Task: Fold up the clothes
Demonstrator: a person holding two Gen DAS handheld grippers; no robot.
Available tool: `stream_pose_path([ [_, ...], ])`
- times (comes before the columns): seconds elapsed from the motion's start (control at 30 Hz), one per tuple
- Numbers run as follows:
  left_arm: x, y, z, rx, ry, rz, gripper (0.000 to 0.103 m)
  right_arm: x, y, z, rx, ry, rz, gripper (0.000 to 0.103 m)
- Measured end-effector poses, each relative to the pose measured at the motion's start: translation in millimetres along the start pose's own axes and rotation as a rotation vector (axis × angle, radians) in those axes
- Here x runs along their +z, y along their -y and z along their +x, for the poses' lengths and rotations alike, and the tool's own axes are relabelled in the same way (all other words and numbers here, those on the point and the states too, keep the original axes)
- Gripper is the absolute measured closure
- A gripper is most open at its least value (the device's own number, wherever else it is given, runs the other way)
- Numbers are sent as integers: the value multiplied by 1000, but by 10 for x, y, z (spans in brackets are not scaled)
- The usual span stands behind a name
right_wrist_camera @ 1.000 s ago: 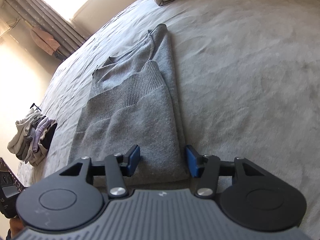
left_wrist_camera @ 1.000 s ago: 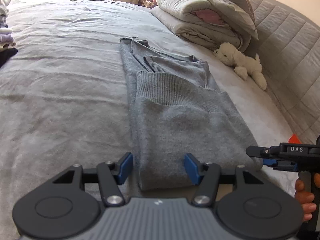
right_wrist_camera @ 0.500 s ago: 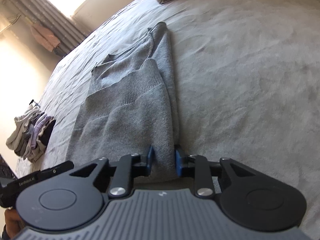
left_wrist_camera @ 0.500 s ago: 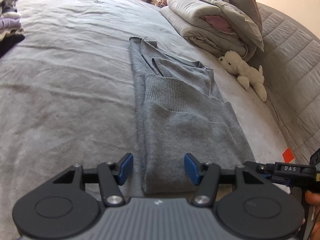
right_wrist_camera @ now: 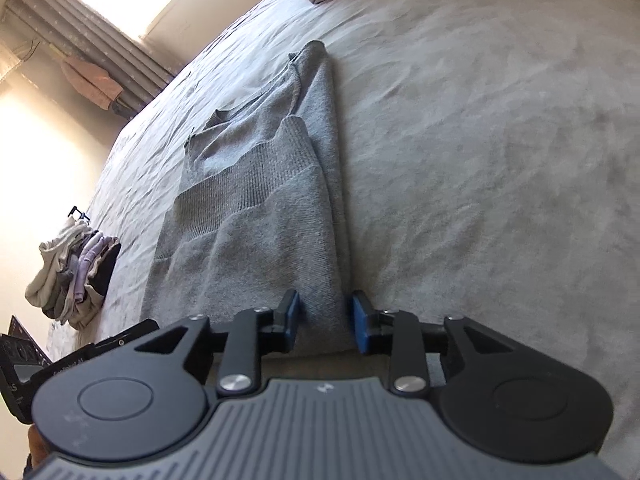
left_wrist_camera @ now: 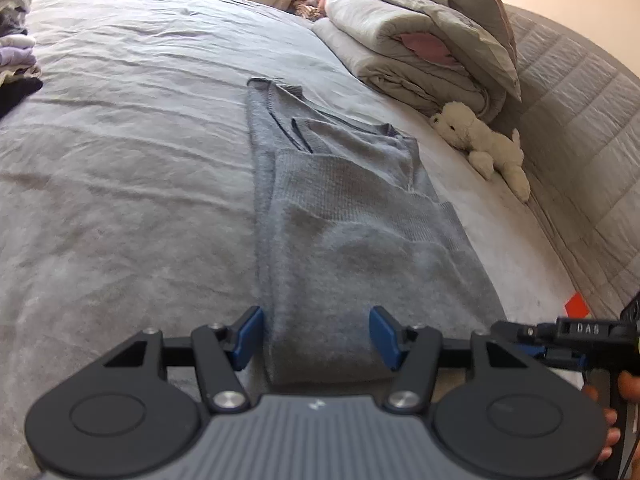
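Observation:
A grey knit sweater [left_wrist_camera: 352, 216] lies lengthwise on the bed, its sides folded in to a long strip; it also shows in the right wrist view [right_wrist_camera: 260, 208]. My left gripper [left_wrist_camera: 316, 338] is open, its blue pads either side of the sweater's near left corner. My right gripper [right_wrist_camera: 324, 318] is narrowed on the sweater's near right edge, the cloth filling the gap between its pads. The right gripper's body shows at the right of the left wrist view [left_wrist_camera: 576, 332].
The bed sheet [left_wrist_camera: 120, 184] is grey and wrinkled. A folded duvet [left_wrist_camera: 424, 48] and a white plush dog [left_wrist_camera: 480, 140] lie at the headboard side. A pile of folded clothes [right_wrist_camera: 76, 268] sits at the bed's far edge. An orange tag [left_wrist_camera: 578, 305] lies near the quilted headboard.
My right gripper has closed from open onto the sweater's near right edge. My left gripper stayed open and moved in around the near left corner.

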State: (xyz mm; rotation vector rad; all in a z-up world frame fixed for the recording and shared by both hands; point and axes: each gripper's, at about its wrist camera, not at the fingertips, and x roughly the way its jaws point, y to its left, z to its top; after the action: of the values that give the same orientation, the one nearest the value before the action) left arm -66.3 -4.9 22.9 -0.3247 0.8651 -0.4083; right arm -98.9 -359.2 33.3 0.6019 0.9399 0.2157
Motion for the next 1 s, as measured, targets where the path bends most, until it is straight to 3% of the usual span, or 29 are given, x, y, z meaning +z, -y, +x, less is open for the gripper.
stream_pose_path([
  [0.27, -8, 25, 67, 7, -1, 40, 44, 1, -22, 49, 4, -4, -2, 66],
  [0.63, 7, -33, 67, 0, -7, 21, 49, -14, -29, 23, -12, 1, -14, 68],
  [1.0, -45, 95, 87, 83, 2, 99, 48, -62, -77, 35, -22, 7, -39, 62],
])
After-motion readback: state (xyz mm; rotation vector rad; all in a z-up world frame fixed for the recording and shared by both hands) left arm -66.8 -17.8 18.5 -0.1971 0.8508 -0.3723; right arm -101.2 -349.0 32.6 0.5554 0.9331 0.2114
